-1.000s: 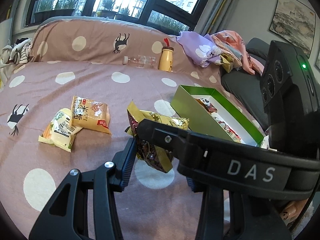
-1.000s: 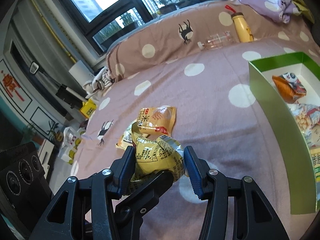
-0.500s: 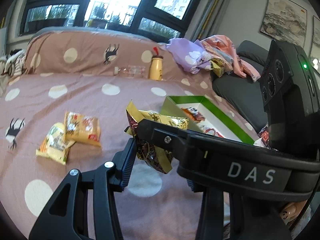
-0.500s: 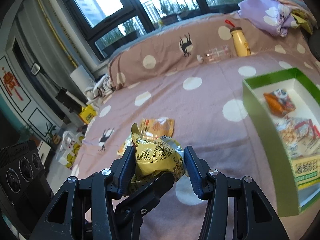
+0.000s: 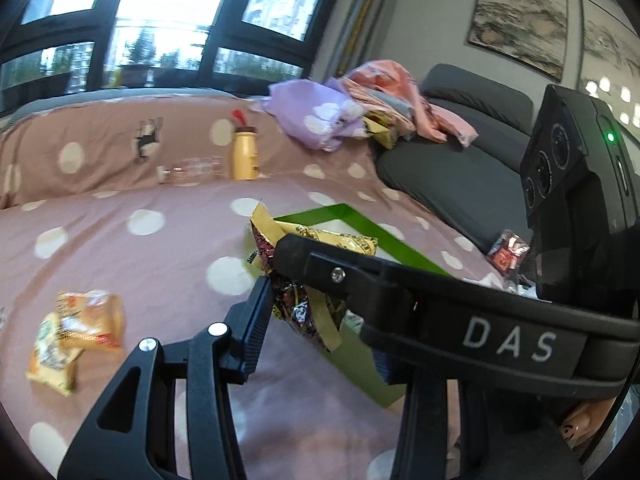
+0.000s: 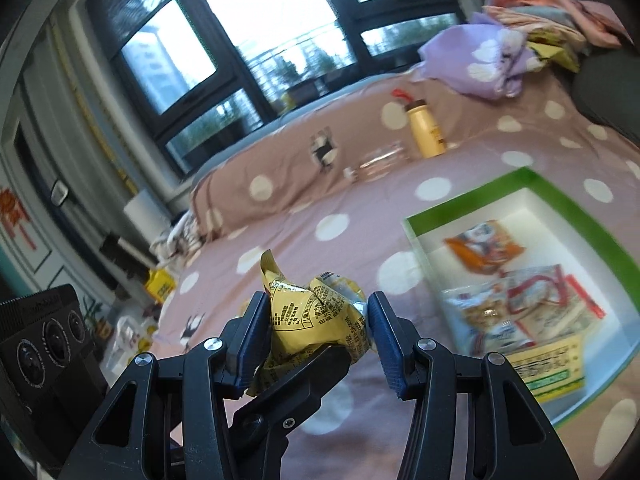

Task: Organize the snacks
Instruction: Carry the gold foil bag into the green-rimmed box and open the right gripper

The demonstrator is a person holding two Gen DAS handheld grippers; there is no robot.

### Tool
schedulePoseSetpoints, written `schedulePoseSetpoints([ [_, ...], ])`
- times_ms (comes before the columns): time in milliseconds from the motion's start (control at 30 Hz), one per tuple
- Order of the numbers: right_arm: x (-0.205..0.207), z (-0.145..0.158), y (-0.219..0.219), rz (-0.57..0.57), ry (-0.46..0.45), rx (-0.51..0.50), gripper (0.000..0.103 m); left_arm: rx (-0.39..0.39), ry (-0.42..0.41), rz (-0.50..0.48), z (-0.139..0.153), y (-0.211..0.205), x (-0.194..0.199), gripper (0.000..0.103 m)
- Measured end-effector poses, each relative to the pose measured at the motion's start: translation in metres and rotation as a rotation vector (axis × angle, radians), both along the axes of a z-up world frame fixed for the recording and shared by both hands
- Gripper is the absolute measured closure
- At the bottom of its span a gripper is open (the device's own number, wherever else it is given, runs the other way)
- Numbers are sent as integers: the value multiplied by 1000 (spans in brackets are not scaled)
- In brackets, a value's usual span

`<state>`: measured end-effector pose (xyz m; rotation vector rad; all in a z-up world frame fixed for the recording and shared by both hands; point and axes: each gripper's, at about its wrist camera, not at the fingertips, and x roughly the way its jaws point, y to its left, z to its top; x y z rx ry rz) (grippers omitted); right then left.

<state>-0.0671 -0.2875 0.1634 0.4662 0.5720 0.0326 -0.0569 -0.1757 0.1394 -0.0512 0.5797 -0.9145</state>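
Both grippers hold one yellow and dark snack packet between them, lifted above the bed. My left gripper [image 5: 316, 312] is shut on the snack packet [image 5: 308, 300]; my right gripper's arm crosses in front of it. My right gripper [image 6: 318, 320] is shut on the same packet [image 6: 316, 316]. The green box [image 6: 580, 216] with a white inside lies to the right and holds several snack packs [image 6: 520, 304]; its green wall also shows in the left wrist view [image 5: 360, 356]. Two orange and yellow snack packs [image 5: 76, 328] lie on the bed at the left.
A pink dotted blanket [image 5: 120, 248] covers the bed. A yellow bottle [image 5: 244, 156] and a clear bottle [image 5: 192, 168] lie at the back. Piled clothes [image 5: 352, 108] sit on a grey sofa [image 5: 460, 160]. A small red packet [image 5: 508, 248] lies to the right.
Both grippers have lifted the packet and carried it right, toward the green box. The two loose packs have slid to the left edge of the left wrist view.
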Motion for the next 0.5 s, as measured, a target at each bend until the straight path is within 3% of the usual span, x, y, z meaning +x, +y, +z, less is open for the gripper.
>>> schedulePoseSetpoints([
  [500, -3, -19, -81, -202, 35, 114, 49, 78, 35, -150, -9, -83, 17, 60],
])
